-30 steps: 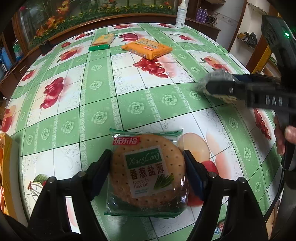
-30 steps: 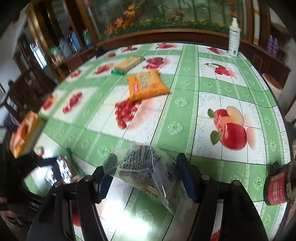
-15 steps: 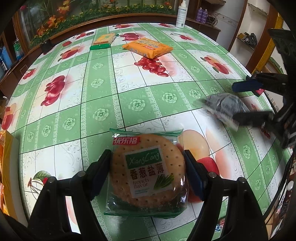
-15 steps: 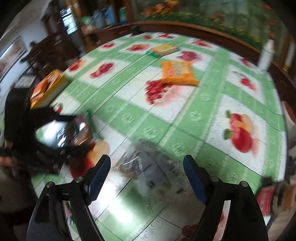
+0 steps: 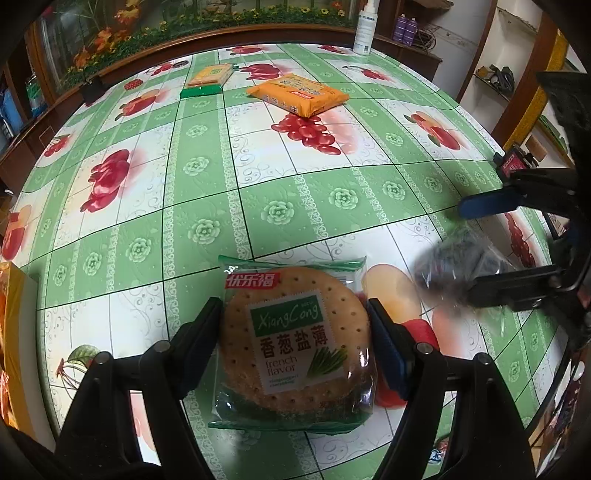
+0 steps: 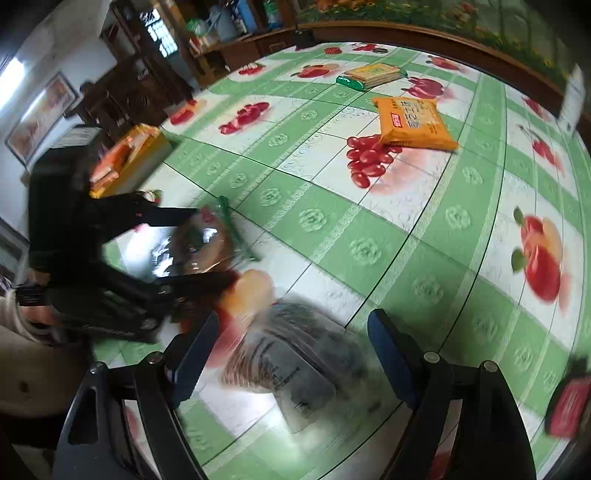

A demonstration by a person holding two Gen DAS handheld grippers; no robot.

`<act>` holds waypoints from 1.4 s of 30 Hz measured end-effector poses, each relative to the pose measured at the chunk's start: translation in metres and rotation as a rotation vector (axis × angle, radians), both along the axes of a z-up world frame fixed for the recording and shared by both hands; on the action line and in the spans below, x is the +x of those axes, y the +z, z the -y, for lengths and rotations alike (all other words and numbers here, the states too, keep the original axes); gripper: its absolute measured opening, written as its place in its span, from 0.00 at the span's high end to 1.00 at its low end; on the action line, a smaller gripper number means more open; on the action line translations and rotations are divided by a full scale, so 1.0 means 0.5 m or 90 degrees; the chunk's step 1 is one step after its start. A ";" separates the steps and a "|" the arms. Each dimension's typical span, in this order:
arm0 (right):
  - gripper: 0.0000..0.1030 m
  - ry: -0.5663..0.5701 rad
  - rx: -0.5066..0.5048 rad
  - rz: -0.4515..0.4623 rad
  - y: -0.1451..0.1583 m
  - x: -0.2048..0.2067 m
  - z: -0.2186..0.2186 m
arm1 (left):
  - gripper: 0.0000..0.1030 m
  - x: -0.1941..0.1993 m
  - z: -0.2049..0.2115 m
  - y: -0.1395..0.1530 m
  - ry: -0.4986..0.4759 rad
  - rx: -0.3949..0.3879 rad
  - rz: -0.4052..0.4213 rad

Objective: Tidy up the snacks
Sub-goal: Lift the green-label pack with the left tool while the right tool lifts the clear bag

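My left gripper point(image 5: 295, 328) is shut on a round cracker packet point(image 5: 295, 343) with a green "XiangCong" label, held just above the table. It also shows at the left of the right wrist view point(image 6: 199, 243). My right gripper point(image 6: 291, 332) is open, and a clear, blurred cracker packet point(image 6: 288, 362) lies between its fingers on the tablecloth, free of the pads. The same packet shows in the left wrist view point(image 5: 458, 258) at the right, between the right gripper's fingers point(image 5: 487, 205).
An orange snack packet point(image 5: 299, 94) and a green-edged biscuit packet point(image 5: 208, 79) lie far across the fruit-print tablecloth point(image 5: 258, 192). A yellow box point(image 6: 129, 158) with orange packets stands at the table's left edge. A white bottle point(image 5: 364, 26) stands at the far edge. A red can point(image 6: 569, 406) sits at the right.
My right gripper opened and let its clear packet down onto the table, swinging towards the left gripper. The left gripper has held still with its cracker packet.
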State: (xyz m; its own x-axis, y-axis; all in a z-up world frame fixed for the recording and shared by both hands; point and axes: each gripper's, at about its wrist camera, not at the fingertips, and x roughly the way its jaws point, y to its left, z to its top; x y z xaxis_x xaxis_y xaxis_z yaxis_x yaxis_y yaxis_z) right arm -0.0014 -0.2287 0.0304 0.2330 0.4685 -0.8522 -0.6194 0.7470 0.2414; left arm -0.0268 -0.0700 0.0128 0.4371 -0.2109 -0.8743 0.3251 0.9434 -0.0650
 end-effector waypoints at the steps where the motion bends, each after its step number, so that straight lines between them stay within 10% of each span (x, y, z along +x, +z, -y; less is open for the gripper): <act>1: 0.20 -0.005 -0.006 0.012 0.005 -0.006 0.004 | 0.25 0.001 0.000 0.000 0.000 -0.001 0.000; 20: 0.17 0.032 -0.053 -0.021 -0.010 -0.152 0.049 | 0.24 0.011 -0.002 -0.001 0.007 0.001 0.008; 31: 0.17 -0.140 -0.013 -0.003 0.017 0.007 0.044 | 0.24 0.006 -0.024 0.002 0.019 -0.014 -0.002; 42: 0.15 -0.113 -0.019 0.043 0.037 -0.027 0.026 | 0.24 0.006 -0.040 0.004 0.029 -0.031 -0.001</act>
State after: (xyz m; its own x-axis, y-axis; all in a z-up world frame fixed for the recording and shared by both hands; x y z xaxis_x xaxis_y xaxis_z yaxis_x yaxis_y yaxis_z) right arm -0.0149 -0.2416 0.0487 0.3668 0.3898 -0.8447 -0.4913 0.8522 0.1799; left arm -0.0240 -0.0502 0.0146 0.4460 -0.2333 -0.8641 0.2818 0.9529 -0.1118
